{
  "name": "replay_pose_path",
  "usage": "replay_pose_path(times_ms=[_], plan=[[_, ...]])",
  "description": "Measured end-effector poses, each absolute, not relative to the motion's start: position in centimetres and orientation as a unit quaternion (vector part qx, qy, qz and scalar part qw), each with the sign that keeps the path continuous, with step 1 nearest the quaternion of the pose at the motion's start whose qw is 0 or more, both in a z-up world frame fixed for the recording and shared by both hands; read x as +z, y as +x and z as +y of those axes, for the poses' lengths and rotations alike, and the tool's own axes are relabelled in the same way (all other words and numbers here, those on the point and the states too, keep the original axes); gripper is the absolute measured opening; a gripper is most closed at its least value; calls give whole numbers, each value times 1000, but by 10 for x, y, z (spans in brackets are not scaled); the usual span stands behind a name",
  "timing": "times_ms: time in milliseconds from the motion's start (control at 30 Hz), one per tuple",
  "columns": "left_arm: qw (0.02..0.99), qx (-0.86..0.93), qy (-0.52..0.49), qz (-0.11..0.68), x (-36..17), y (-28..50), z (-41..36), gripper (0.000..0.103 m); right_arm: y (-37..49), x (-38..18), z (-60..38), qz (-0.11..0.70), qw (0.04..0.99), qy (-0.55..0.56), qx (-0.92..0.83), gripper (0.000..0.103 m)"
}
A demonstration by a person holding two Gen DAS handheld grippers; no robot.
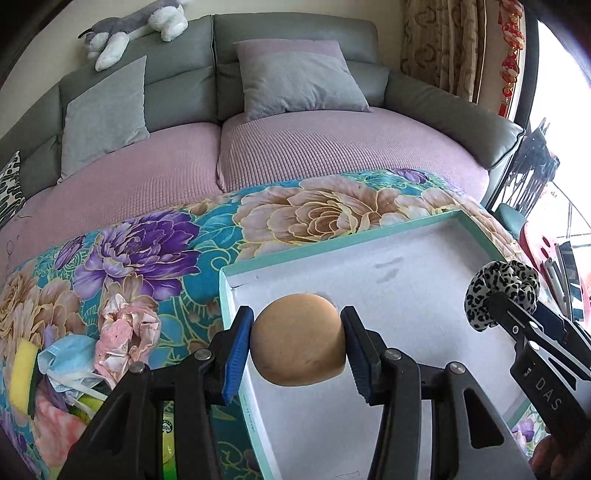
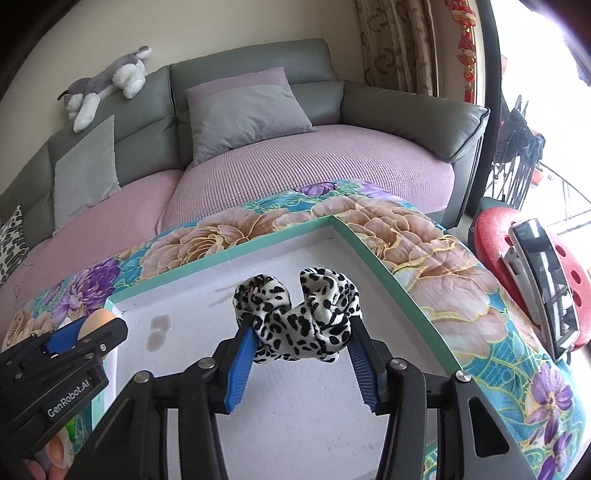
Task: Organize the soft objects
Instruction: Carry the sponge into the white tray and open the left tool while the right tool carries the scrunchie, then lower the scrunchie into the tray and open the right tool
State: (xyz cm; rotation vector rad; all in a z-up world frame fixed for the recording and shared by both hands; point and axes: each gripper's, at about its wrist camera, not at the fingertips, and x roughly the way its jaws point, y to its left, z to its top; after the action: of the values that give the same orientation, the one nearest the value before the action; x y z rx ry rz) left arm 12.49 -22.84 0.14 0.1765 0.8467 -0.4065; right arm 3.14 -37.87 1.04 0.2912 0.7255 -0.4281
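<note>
My left gripper (image 1: 297, 345) is shut on a tan soft ball (image 1: 299, 339) and holds it over the near left part of a shallow white tray with a teal rim (image 1: 332, 242). My right gripper (image 2: 301, 338) is shut on a leopard-print scrunchie (image 2: 299, 314) above the tray's (image 2: 369, 251) right side. The scrunchie also shows in the left wrist view (image 1: 498, 291), with the right gripper (image 1: 495, 306) behind it. The left gripper (image 2: 81, 334) and the ball (image 2: 99, 319) show at the left of the right wrist view.
A heap of soft things lies on the floral blanket (image 1: 155, 243) left of the tray: pink crumpled cloth (image 1: 125, 332), blue face mask (image 1: 66, 360), yellow sponge (image 1: 22, 376). Behind is a sofa with grey cushions (image 1: 299, 81) and a plush husky (image 1: 136, 26). A red stool (image 2: 517, 266) stands right.
</note>
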Motion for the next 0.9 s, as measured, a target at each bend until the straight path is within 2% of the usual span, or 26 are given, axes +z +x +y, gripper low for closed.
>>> replay_pose_path(times_ms=[167, 300, 400, 433, 500, 533, 667, 767, 833, 900], plan=[[891, -193, 81, 402, 5, 130, -232, 51, 31, 10, -379, 352, 901, 142, -209, 52], [891, -193, 82, 403, 3, 131, -233, 65, 32, 10, -379, 353, 901, 140, -209, 52], [891, -192, 81, 404, 3, 131, -232, 66, 33, 10, -377, 355, 901, 138, -209, 52], [891, -190, 81, 404, 3, 131, -231, 72, 33, 10, -378, 355, 901, 137, -208, 52], [893, -183, 78, 405, 3, 131, -228, 85, 34, 10, -378, 358, 900, 135, -210, 61], [894, -180, 76, 404, 4, 131, -226, 87, 35, 9, -377, 361, 899, 133, -210, 70], [898, -164, 69, 402, 5, 134, -219, 88, 37, 10, -374, 364, 898, 118, -217, 86], [899, -149, 62, 406, 3, 136, -213, 94, 39, 9, -372, 371, 896, 110, -218, 96], [901, -140, 57, 406, 2, 136, -209, 95, 40, 7, -370, 378, 894, 104, -219, 102], [904, -130, 56, 404, 2, 136, -205, 95, 41, 7, -368, 382, 892, 97, -222, 103]])
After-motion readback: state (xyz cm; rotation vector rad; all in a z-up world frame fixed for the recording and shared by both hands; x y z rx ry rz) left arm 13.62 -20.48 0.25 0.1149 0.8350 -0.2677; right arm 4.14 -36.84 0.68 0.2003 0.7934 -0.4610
